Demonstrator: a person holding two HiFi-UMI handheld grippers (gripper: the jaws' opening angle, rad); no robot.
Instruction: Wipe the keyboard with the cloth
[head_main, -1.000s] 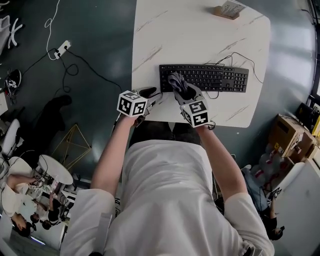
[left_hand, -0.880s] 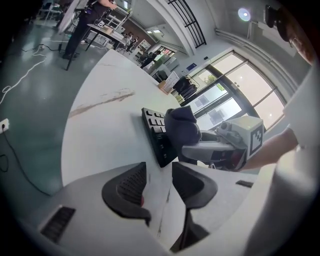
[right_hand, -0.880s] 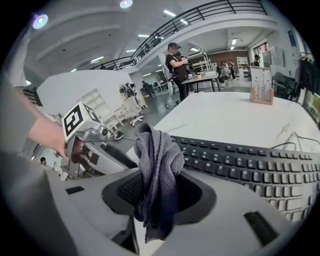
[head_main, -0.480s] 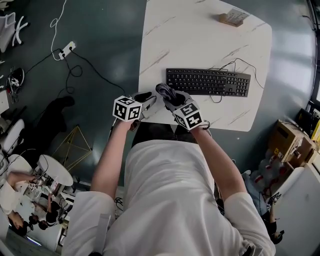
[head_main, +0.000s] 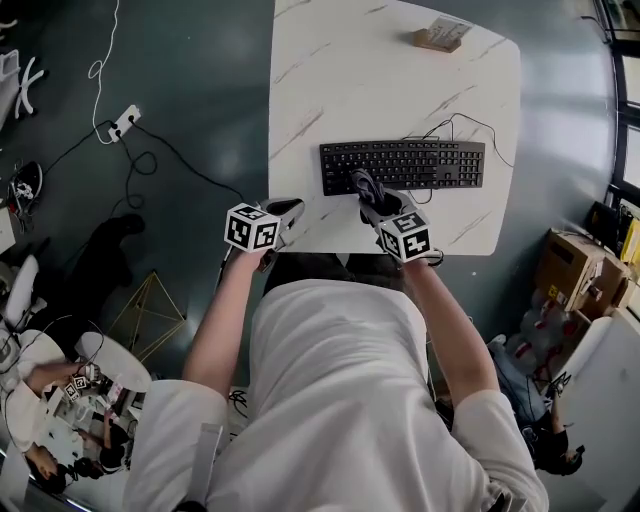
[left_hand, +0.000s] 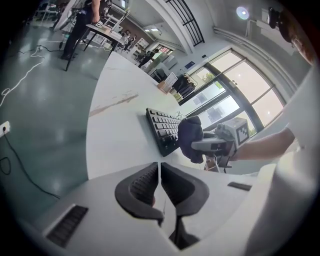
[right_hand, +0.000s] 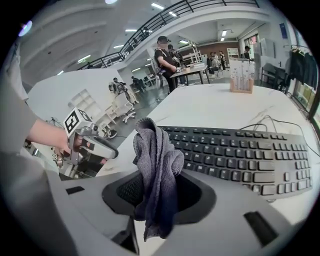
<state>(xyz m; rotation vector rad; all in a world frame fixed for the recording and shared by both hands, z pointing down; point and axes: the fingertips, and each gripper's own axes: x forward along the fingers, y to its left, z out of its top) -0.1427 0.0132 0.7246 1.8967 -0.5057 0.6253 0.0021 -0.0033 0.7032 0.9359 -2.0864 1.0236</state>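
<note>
We hold our right gripper (right_hand: 159, 192) at the near edge of the keyboard (head_main: 405, 165), toward its left end. Its jaws are clamped on the grey cloth (right_hand: 156, 157), which stands up bunched between the pads with a loose tail hanging below them. The top of the cloth leans just over the keys nearest us; we cannot tell whether it touches them. The black keyboard lies across the middle of the white marbled table (head_main: 370, 80), and its cable (head_main: 455, 122) loops behind it on the far side. Our left gripper (left_hand: 159, 170) hovers over the table's near edge, to the left of the keyboard and apart from it. Its jaws have just been closing and are now pressed together with nothing between them. A small wooden stand (head_main: 440, 34) sits at the far end of the table, well apart from the keyboard
</note>
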